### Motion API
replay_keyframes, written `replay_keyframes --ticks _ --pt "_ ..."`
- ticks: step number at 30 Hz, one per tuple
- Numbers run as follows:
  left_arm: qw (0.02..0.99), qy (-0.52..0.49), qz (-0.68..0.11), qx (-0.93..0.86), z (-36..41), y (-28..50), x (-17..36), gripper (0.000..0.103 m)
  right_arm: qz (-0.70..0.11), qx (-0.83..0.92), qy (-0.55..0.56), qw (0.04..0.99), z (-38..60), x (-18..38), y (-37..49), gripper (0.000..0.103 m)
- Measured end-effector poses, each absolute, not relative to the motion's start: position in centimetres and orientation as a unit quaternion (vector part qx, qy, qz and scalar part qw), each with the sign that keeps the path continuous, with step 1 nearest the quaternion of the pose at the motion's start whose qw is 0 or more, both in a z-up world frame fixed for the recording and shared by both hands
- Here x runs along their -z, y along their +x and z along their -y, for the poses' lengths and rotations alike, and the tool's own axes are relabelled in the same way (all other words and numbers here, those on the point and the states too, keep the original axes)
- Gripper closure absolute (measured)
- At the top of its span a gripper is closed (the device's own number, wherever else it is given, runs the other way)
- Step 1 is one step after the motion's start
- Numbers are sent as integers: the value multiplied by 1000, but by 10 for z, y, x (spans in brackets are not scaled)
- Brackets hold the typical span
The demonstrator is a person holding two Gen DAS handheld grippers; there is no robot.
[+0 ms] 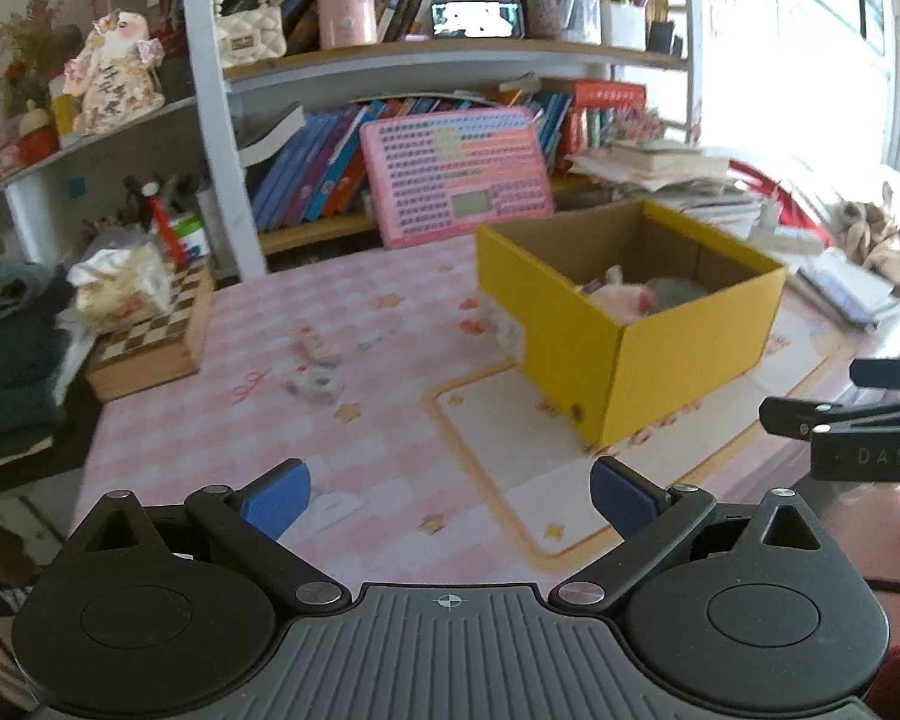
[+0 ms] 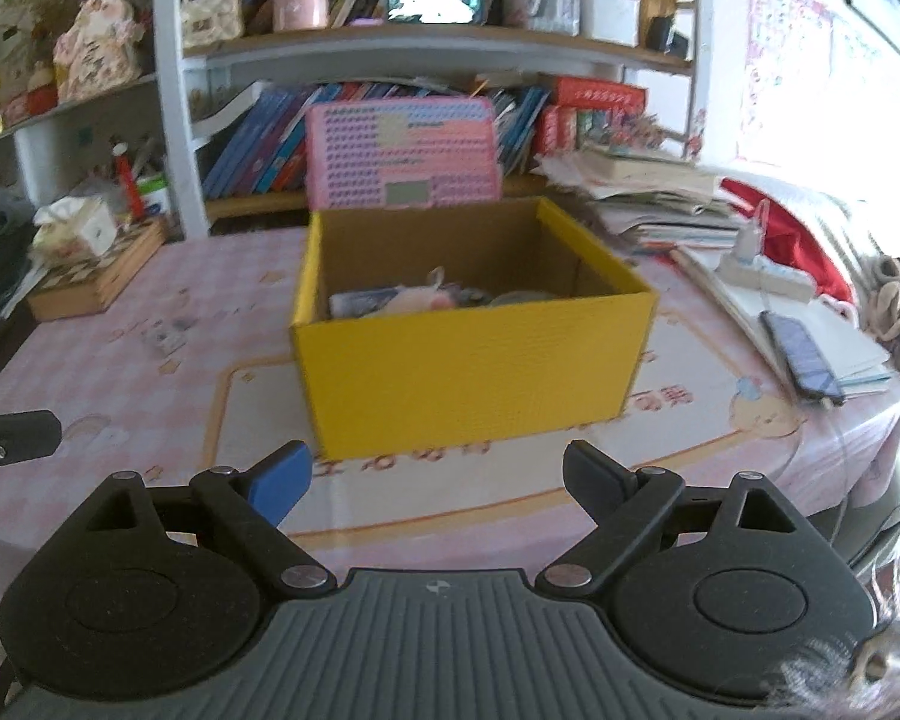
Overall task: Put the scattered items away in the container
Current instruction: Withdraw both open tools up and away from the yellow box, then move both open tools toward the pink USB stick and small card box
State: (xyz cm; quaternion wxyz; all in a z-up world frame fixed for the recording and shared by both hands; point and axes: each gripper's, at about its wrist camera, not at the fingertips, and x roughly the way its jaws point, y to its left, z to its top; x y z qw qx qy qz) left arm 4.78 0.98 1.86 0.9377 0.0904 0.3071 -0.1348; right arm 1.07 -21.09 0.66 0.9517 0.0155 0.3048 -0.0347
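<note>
Left wrist view: we are looking over the left gripper (image 1: 450, 498), its blue-padded fingers (image 1: 273, 501) standing wide apart with nothing between them, hanging above the pink checked tablecloth (image 1: 222, 396); the yellow box (image 1: 648, 324) is sitting ahead and to the right on the cloth, open-topped, holding a pale pink soft item (image 1: 621, 300) and something grey behind it; a small grey-white item (image 1: 318, 384) is lying loose on the cloth left of the box, well apart from it, with another small pale piece (image 1: 312, 345) just beyond; both too blurred to name; a chequered wooden board box (image 1: 156, 336) is sitting at the cloth's left edge.

Right wrist view: we are seeing the right gripper (image 2: 435, 483) spread wide and empty, facing the box's near wall (image 2: 468, 372); a phone (image 2: 801, 354) is lying on papers to the right.
</note>
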Motion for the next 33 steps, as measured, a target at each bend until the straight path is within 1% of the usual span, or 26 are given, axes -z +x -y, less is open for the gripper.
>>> replay_keyframes --ticks 9,17,27,32,33 --pt "937 77 -325 100 -43 42 -15 2 -322 -36 -21 946 164 -3 20 10" --pt "943 54 -321 74 -70 38 -18 2 -321 -99 -53 940 126 -3 30 10" --pt "944 38 -323 60 -90 39 -17 2 -329 -135 -79 931 98 -5 39 11" --pt "943 31 -327 55 -92 42 -14 2 -332 -149 -91 927 91 -3 43 14" --pt "943 30 -328 53 -93 43 -13 2 -332 -152 -93 926 90 -3 45 22"
